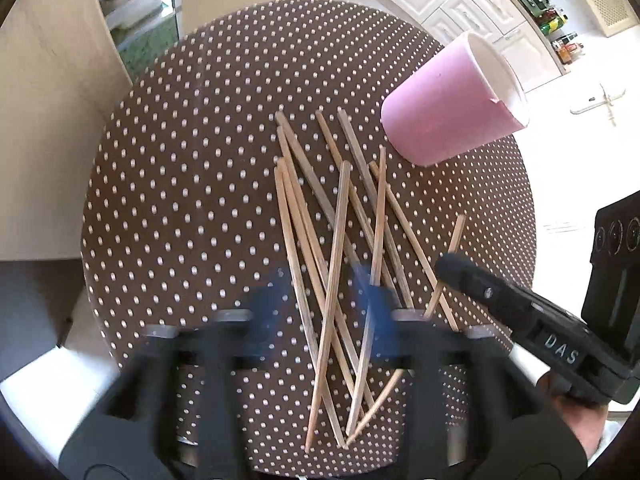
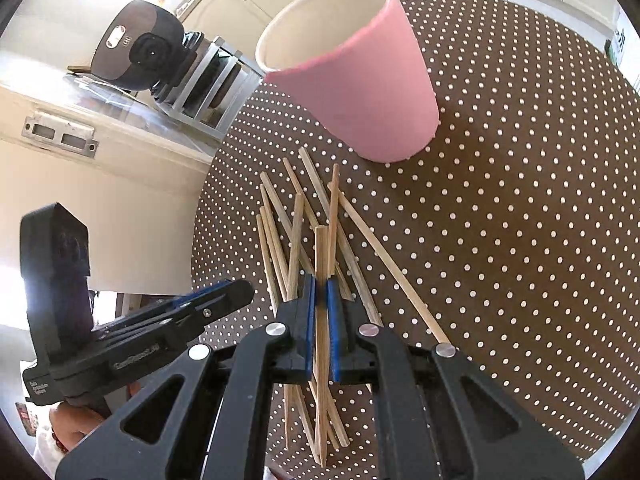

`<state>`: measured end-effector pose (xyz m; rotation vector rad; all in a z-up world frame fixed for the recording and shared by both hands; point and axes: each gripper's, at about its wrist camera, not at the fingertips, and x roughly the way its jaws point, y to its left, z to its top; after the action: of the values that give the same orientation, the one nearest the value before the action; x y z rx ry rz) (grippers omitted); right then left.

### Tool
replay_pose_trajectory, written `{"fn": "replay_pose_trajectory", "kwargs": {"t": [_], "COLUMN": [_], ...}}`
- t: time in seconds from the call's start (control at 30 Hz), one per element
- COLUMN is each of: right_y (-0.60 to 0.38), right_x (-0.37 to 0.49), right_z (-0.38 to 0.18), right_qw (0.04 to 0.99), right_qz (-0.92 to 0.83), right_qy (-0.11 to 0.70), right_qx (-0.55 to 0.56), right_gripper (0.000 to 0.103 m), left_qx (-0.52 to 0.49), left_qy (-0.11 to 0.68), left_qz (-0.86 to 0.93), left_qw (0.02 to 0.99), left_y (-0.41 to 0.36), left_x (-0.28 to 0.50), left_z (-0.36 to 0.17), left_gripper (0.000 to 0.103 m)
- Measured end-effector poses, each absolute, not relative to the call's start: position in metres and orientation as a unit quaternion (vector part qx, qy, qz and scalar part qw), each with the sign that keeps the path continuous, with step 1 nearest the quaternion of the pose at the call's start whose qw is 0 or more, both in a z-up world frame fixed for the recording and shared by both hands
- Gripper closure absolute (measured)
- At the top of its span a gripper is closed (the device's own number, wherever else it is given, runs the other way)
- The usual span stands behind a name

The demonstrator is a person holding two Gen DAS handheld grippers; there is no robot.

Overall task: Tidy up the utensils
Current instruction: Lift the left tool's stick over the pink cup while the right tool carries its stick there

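Observation:
Several wooden chopsticks (image 1: 332, 264) lie crossed in a loose pile on the brown polka-dot table (image 1: 192, 160). Just behind the pile stands a pink cup (image 1: 448, 108), upright with nothing visible inside. My left gripper (image 1: 324, 300) hovers open over the near part of the pile, its blue pads blurred and pressing on nothing. My right gripper (image 2: 320, 284) is shut on one chopstick (image 2: 320, 248), which stands steeply between its blue pads above the pile (image 2: 288, 232). The pink cup (image 2: 360, 80) is beyond it. In the left wrist view, the right gripper (image 1: 460, 270) sits at the pile's right edge.
A dark rounded appliance (image 2: 140, 48) and a grey dish rack (image 2: 212, 84) stand on a counter left of the table. White cabinets (image 1: 460, 0) line the far wall. The left gripper's body (image 2: 160, 328) shows beside the right one. The table edge curves close on both sides.

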<state>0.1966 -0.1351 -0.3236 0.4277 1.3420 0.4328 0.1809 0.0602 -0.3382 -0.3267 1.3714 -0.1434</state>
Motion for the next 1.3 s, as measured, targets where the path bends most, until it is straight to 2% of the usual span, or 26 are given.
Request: {"fn": "replay_pose_trajectory", "kwargs": {"t": [0.1, 0.17, 0.2, 0.23, 0.5, 0.53, 0.57, 0.87, 1.0, 1.3], "right_y": [-0.136, -0.138, -0.139, -0.139, -0.147, -0.147, -0.146, -0.143, -0.143, -0.138], "right_x": [0.203, 0.208, 0.211, 0.213, 0.230, 0.231, 0.233, 0.236, 0.236, 0.225], "right_z": [-0.326, -0.329, -0.330, -0.331, -0.339, -0.340, -0.340, -0.330, -0.310, -0.241], "right_qw": [0.738, 0.735, 0.734, 0.732, 0.720, 0.719, 0.719, 0.724, 0.738, 0.784], "right_qz": [0.198, 0.198, 0.198, 0.199, 0.208, 0.209, 0.211, 0.218, 0.223, 0.239], "right_qy": [0.615, 0.618, 0.619, 0.620, 0.629, 0.630, 0.630, 0.622, 0.605, 0.544], "right_qx": [0.196, 0.197, 0.197, 0.198, 0.206, 0.205, 0.205, 0.204, 0.202, 0.181], "right_gripper": [0.098, 0.098, 0.098, 0.098, 0.098, 0.098, 0.098, 0.098, 0.098, 0.098], "left_qx": [-0.126, -0.107, -0.102, -0.100, -0.070, -0.064, -0.059, -0.075, -0.107, -0.111], "left_qy": [0.628, 0.632, 0.635, 0.637, 0.658, 0.655, 0.656, 0.638, 0.615, 0.538], "left_qz": [-0.071, -0.070, -0.073, -0.075, -0.071, -0.070, -0.070, -0.079, -0.091, -0.132], "left_qw": [0.765, 0.764, 0.762, 0.761, 0.747, 0.750, 0.749, 0.762, 0.776, 0.825], "left_y": [0.046, 0.037, 0.032, 0.028, 0.001, -0.002, -0.003, 0.001, 0.012, 0.023], "left_x": [0.189, 0.197, 0.201, 0.206, 0.239, 0.241, 0.243, 0.245, 0.236, 0.212], "left_z": [-0.339, -0.343, -0.345, -0.346, -0.364, -0.363, -0.364, -0.345, -0.317, -0.227], "left_gripper": [0.041, 0.055, 0.058, 0.067, 0.079, 0.084, 0.094, 0.096, 0.096, 0.096]}}
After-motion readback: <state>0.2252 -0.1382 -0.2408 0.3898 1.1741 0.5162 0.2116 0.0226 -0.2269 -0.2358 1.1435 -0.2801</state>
